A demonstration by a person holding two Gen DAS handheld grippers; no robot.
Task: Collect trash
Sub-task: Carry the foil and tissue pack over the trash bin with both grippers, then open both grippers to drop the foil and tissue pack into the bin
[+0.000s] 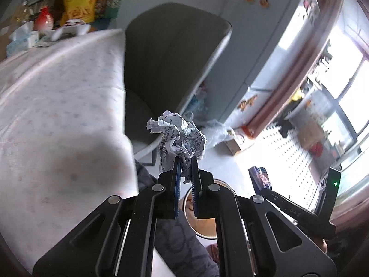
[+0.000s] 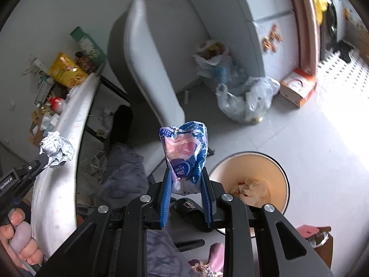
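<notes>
My left gripper (image 1: 185,161) is shut on a crumpled ball of printed paper (image 1: 178,136), held up past the edge of the cloth-covered table (image 1: 57,106). In the right wrist view the same paper ball (image 2: 56,149) shows at the far left, by the table's edge. My right gripper (image 2: 186,177) is shut on a blue and pink tissue wrapper (image 2: 185,150) that stands up between its blue pads. A round cream bin (image 2: 280,173) with trash in it sits on the floor just right of and below the wrapper. Part of the bin (image 1: 207,212) shows under the left gripper.
A grey chair (image 2: 147,69) stands behind both grippers. Clear plastic bags (image 2: 244,97) and a cardboard box (image 2: 297,87) lie on the floor by the fridge (image 2: 265,23). Snack packs and bottles (image 1: 78,2) crowd the table's far end. A person's leg (image 2: 124,175) and a slipper (image 2: 191,210) are below.
</notes>
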